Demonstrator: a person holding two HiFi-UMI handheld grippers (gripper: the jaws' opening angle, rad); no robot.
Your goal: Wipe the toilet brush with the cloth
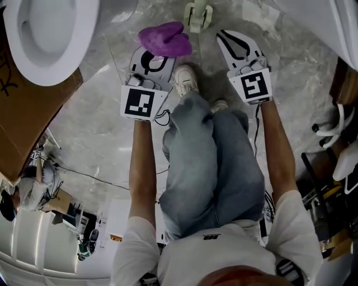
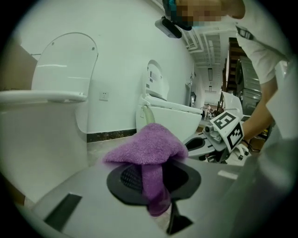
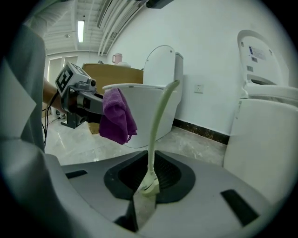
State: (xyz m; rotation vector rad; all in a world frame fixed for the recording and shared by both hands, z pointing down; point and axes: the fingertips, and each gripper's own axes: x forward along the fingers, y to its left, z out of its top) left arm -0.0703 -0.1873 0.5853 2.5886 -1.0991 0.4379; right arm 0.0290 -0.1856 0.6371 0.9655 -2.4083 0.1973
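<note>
My left gripper [image 1: 150,62] [image 2: 160,204] is shut on a purple cloth [image 1: 165,39] [image 2: 149,144], which bunches up over its tips and also shows in the right gripper view [image 3: 116,116]. A pale green toilet brush [image 1: 198,15] [image 3: 156,135] stands upright on the floor, its thin handle curving at the top. My right gripper [image 1: 222,34] [image 3: 142,200] points at it from close by. Its jaws stand a narrow slit apart with floor showing through, and the brush's foot lines up with the slit just past the tips. In the left gripper view the brush [image 2: 145,114] rises behind the cloth.
A white toilet [image 1: 45,39] and a brown cardboard box [image 1: 33,123] stand at the left. Another toilet [image 1: 347,22] is at the upper right. The person's legs and shoes [image 1: 184,81] lie between the two grippers. Cables [image 1: 84,173] trail over the marble floor.
</note>
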